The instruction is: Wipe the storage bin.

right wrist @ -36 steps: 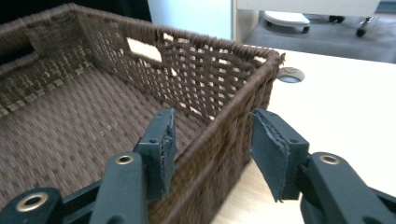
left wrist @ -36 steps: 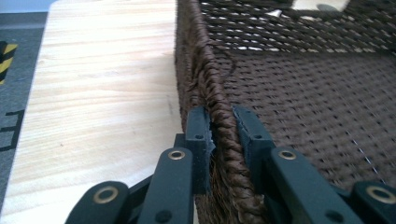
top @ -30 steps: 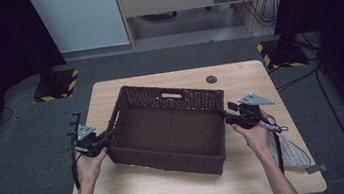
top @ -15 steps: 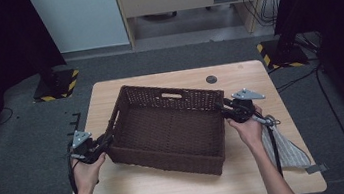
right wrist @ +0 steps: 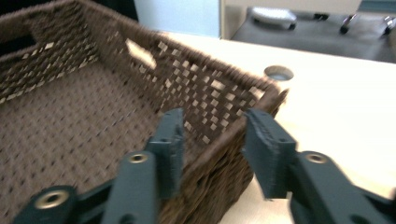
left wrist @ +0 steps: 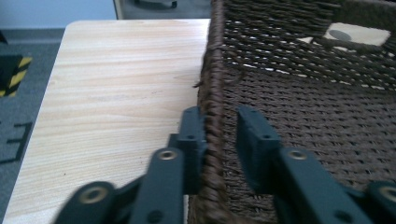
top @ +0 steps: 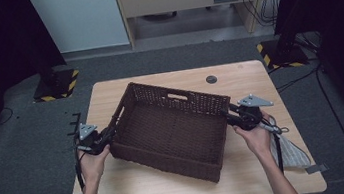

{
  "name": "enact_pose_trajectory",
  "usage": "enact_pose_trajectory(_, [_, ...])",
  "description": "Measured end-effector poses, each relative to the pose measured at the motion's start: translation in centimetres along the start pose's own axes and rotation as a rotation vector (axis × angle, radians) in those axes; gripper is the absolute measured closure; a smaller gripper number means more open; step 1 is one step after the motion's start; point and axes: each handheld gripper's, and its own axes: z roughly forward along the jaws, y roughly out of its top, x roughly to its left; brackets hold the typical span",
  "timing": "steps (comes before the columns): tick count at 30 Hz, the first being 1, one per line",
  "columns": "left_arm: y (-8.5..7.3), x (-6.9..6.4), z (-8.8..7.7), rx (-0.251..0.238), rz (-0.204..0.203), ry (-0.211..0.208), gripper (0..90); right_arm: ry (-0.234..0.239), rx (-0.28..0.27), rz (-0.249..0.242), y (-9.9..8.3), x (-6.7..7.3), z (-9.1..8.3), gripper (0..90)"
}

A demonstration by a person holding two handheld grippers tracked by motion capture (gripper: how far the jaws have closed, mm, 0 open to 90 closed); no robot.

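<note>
A dark woven wicker basket (top: 171, 127) sits skewed on the pale wooden desk (top: 267, 72), empty inside, and a person works it from both short ends. The left claw (left wrist: 219, 137) straddles the braided rim of the near wall: its outer jaw touches the weave, the inner one stands a little clear inside, so nothing is pinched yet. The right claw (right wrist: 212, 149) straddles the opposite end wall with a visible gap on both sides; its jaws have just been opening again, with the rim between them.

As I judge it, the claws are placed for a two-handed hold but the hold itself is not made. Closing on both rims and then moving the basket are left to do.

Around it: a round cable port (top: 211, 79) in the desk beyond the basket, and a pale cloth (top: 290, 152) by the right forearm. Neither seems to block the basket.
</note>
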Motion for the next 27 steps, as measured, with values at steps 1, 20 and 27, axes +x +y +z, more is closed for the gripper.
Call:
enact_pose_trajectory(1, [0.0,-0.1,-0.3,0.002,0.012,0.005,66.5,-0.006,-0.010,-0.002,0.1,-0.2,0.1,54.6])
enact_pose_trajectory(20, [0.2,0.2,-1.2,0.006,-0.023,-0.012,69.5,-0.025,0.001,0.004,0.5,-2.3,4.2,53.0])
enact_pose_trajectory(27, [0.4,0.6,0.1,0.000,-0.030,0.004,76.4,-0.056,0.059,-0.034,0.3,-1.6,2.6,52.2])
